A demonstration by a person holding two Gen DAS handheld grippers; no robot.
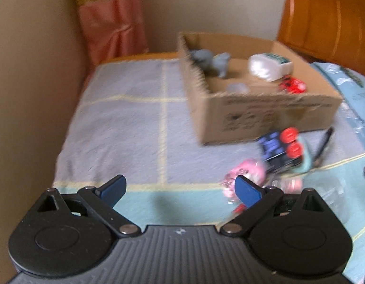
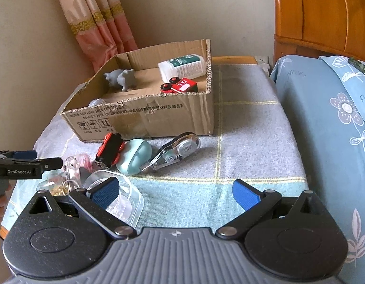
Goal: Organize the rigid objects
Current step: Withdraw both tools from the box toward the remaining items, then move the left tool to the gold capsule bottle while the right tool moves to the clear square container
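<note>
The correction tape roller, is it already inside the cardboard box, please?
No, the correction tape roller lies on the blanket in front of the cardboard box, beside a pale blue case.

"GenRobot.AI" stands in white on the left gripper [image 2: 52,163]. The red toy car [image 2: 180,85] in the cardboard box [image 2: 158,116] bears "SL". The box front carries printed lines and handling symbols, too small to read.
</note>
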